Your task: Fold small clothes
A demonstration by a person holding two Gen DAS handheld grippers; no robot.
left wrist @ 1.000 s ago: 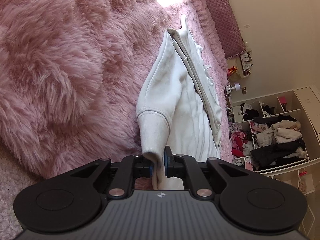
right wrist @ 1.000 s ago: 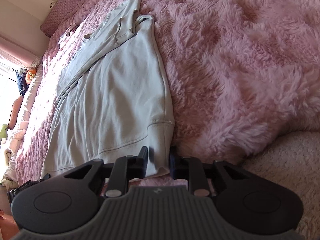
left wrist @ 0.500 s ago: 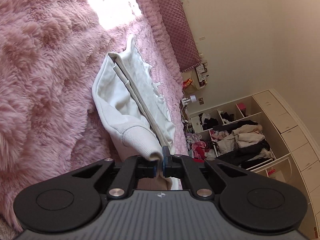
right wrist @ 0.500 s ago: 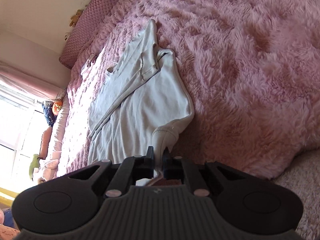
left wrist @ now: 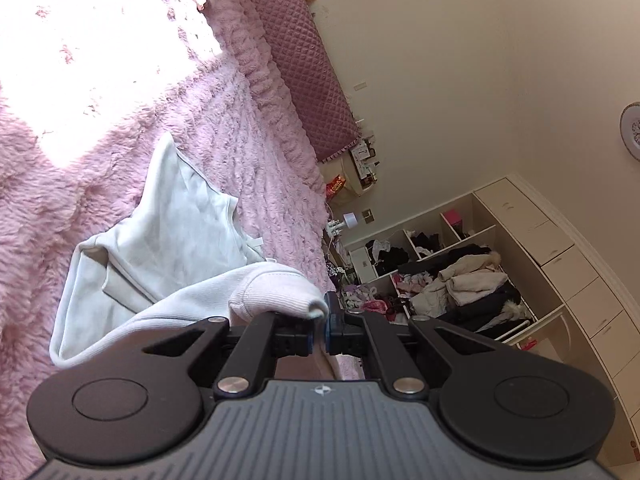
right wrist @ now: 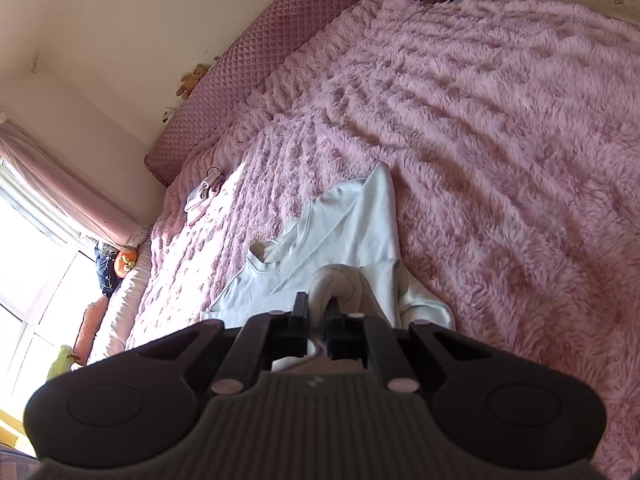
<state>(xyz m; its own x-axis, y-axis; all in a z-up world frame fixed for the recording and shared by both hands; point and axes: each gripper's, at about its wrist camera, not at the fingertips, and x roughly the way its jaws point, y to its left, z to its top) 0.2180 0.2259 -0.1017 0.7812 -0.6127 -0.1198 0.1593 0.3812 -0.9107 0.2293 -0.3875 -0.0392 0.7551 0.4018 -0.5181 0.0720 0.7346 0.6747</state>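
Note:
A small white long-sleeved top (left wrist: 176,236) lies on the fluffy pink bedspread (left wrist: 100,132). My left gripper (left wrist: 319,330) is shut on its ribbed hem edge (left wrist: 276,294) and holds it lifted above the bed. My right gripper (right wrist: 317,320) is shut on the other corner of the same hem, also raised. The top (right wrist: 352,232) shows in the right wrist view with its lower part lifted and doubling over towards the collar end, which still rests on the bedspread (right wrist: 500,140).
A quilted mauve headboard cushion (right wrist: 248,64) runs along the wall. A small pink garment (right wrist: 202,196) lies further up the bed. Open shelves full of clothes (left wrist: 448,280) stand beyond the bed's side. A window with a pink curtain (right wrist: 52,188) is at the left.
Both grippers have risen and moved forward with the hem, lifting the lower half of the top off the bed and carrying it towards the collar. The right gripper closed on the hem.

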